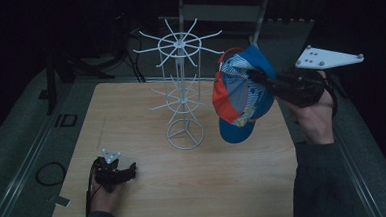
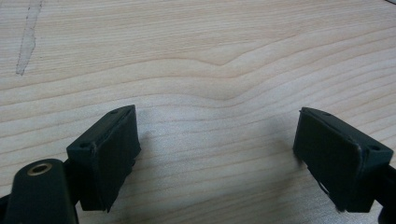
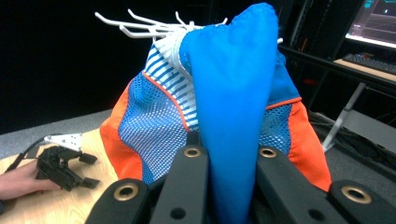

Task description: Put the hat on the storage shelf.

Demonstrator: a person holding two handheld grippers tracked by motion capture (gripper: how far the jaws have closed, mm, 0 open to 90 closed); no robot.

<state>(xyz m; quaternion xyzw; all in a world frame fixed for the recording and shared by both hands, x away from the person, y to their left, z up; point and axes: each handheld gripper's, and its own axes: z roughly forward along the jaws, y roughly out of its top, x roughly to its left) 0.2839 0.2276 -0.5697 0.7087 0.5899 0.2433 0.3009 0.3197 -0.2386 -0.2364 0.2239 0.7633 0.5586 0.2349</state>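
Note:
A blue, orange and white mesh cap [image 1: 240,93] hangs in the air at the right of a white wire hook stand [image 1: 181,89]. My right gripper [image 1: 259,77] is shut on the cap's blue fabric, and in the right gripper view that fold of the cap [image 3: 233,116] rises between the two jaws, with the stand's upper hooks [image 3: 149,25] just behind it. My left gripper [image 1: 126,172] rests low on the wooden table [image 1: 151,201] at the front left, open, with bare wood between its pads [image 2: 107,156].
The stand's round base [image 1: 185,134] sits mid-table, with two tiers of thin hooks reaching outward. Dark cables [image 1: 49,173] lie off the table's left edge. A metal frame and desk [image 3: 350,116] stand behind the table. Bare wood lies between the two grippers.

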